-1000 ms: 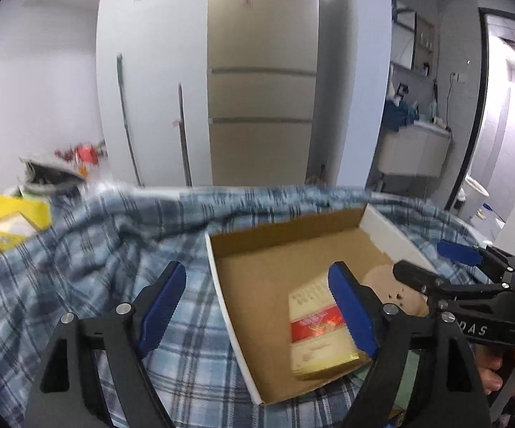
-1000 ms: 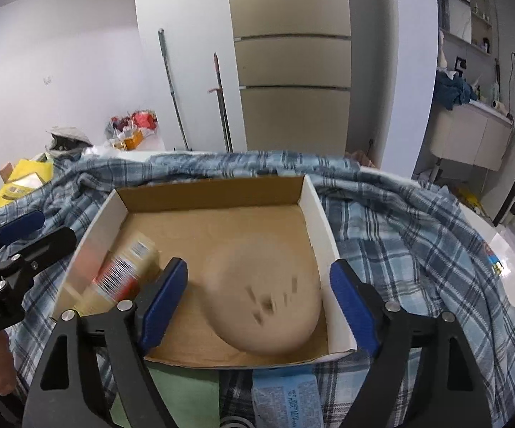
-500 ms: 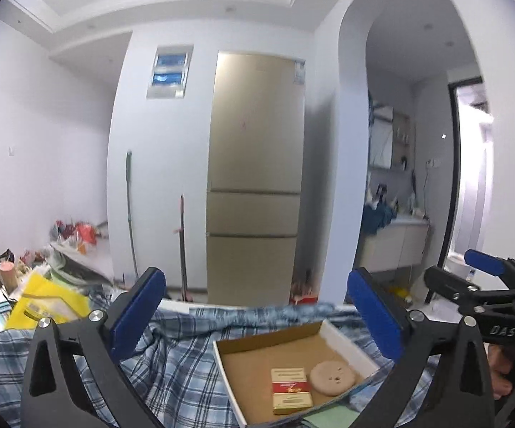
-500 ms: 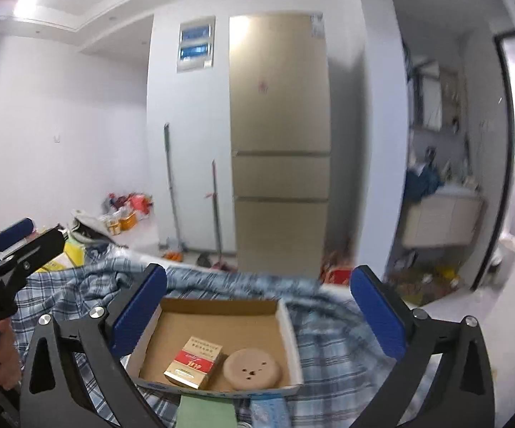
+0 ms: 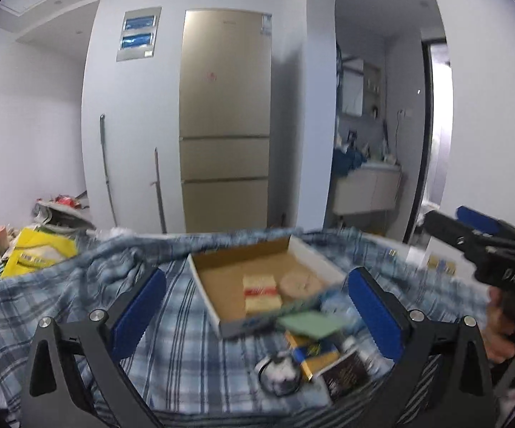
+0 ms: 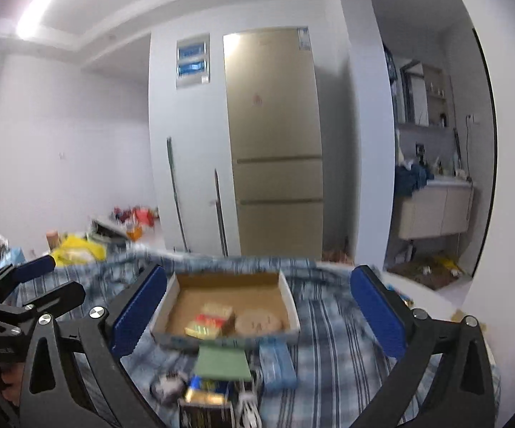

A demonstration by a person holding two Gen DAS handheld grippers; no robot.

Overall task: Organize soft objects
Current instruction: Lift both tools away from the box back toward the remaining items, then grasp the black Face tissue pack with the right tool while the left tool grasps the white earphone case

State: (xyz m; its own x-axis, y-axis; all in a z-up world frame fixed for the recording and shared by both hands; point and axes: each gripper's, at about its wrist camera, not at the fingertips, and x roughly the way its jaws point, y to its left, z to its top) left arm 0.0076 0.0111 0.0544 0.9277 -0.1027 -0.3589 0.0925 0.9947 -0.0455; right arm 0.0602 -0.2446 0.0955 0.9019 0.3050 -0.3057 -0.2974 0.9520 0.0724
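A shallow cardboard box (image 5: 304,251) (image 6: 291,306) lies on a blue plaid cloth (image 5: 186,321) (image 6: 332,335). Inside it are a yellow-and-red pack (image 5: 260,292) (image 6: 213,321) and a round tan puff (image 5: 300,283) (image 6: 259,321). In front of the box lie a green pad (image 5: 309,322) (image 6: 223,362), a blue packet (image 6: 277,363), a blue-and-gold carton (image 5: 314,355) and a dark box (image 5: 345,374). My left gripper (image 5: 257,315) is open and empty, above and short of the box. My right gripper (image 6: 257,315) is open and empty too, held back from the box.
A tall beige fridge (image 5: 225,117) (image 6: 275,142) stands behind the table. Yellow bags and clutter (image 5: 38,253) (image 6: 75,251) sit at the far left. A vanity cabinet (image 5: 364,189) (image 6: 436,210) stands at the right. The right gripper shows in the left view (image 5: 478,235).
Both grippers pulled back and up from the box, leaving the pack and puff inside, then dipped slightly; the items in front of the box have come into view.
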